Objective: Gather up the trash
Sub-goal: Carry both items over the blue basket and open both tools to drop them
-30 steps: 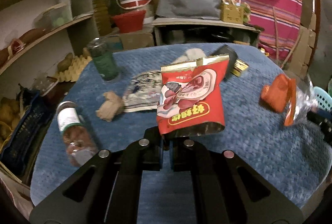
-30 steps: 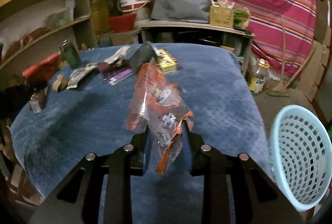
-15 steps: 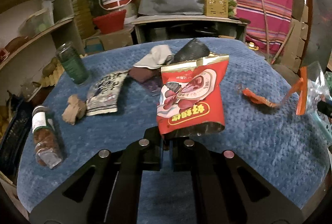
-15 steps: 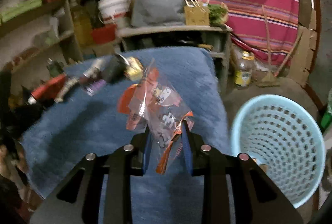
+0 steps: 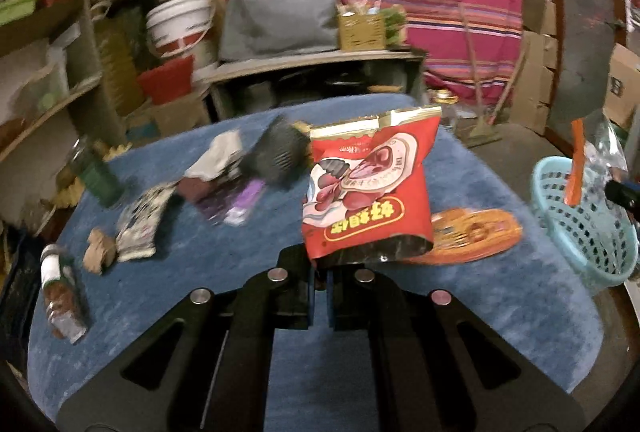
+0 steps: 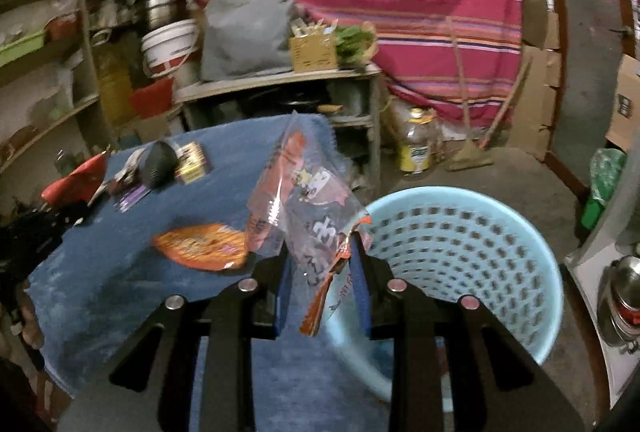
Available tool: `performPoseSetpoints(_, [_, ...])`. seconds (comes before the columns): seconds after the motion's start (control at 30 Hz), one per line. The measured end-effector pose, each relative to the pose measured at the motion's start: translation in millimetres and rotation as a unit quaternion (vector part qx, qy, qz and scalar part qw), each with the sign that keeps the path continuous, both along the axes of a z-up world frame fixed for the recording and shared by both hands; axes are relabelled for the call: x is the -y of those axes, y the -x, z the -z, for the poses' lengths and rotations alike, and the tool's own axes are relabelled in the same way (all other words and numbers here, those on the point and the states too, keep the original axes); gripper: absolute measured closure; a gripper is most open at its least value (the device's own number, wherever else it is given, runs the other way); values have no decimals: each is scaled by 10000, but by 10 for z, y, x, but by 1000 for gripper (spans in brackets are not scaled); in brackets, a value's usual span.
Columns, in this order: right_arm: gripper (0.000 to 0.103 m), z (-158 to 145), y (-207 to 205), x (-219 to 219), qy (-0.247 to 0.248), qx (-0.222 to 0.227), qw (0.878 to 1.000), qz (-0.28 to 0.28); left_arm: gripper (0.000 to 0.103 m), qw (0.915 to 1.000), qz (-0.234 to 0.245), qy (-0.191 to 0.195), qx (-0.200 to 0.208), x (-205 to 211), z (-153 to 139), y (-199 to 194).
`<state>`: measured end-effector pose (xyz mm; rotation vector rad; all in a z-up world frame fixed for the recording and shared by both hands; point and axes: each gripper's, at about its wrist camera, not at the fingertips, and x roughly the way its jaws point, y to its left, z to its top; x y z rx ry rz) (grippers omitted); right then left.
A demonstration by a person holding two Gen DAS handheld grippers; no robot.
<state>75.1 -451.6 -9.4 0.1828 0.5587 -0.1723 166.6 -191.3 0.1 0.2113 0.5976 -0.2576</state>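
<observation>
In my left wrist view, my left claw (image 5: pixel 318 278) is clenched on the bottom edge of a red snack bag (image 5: pixel 370 187), which stands above the blue worktop (image 5: pixel 192 272). In my right wrist view, my right claw (image 6: pixel 322 286) grasps a crumpled clear wrapper (image 6: pixel 308 207) just beside the light blue basket (image 6: pixel 472 252). An orange packet (image 6: pixel 200 246) lies on the worktop.

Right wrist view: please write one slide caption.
Right gripper holds a clear orange wrapper beside the blue basket.
</observation>
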Motion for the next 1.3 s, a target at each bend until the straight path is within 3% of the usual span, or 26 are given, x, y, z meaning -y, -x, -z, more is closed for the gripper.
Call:
performPoseSetpoints(0.37, [76, 24, 328, 863, 17, 55, 9948, 1020, 101, 9953, 942, 217, -47, 1220, 32, 221])
performPoseSetpoints(0.6, [76, 116, 496, 1219, -169, 48, 9913, 1301, 101, 9870, 1582, 188, -194, 1994, 188, 392])
performPoseSetpoints(0.83, [76, 176, 586, 1369, -280, 65, 9903, 1361, 98, 9812, 1896, 52, -366, 2430, 381, 456])
performPoseSetpoints(1.0, [76, 205, 618, 1383, -310, 42, 9900, 1373, 69, 9805, 1904, 157, -456, 2463, 388, 448])
performPoseSetpoints(1.07, [76, 211, 620, 1395, -317, 30, 9899, 1383, 52, 9809, 1886, 207, -418, 2441, 359, 456])
performPoseSetpoints(1.3, [76, 231, 525, 1298, -252, -72, 9909, 1321, 21, 9876, 1482, 517, -58, 2022, 137, 474])
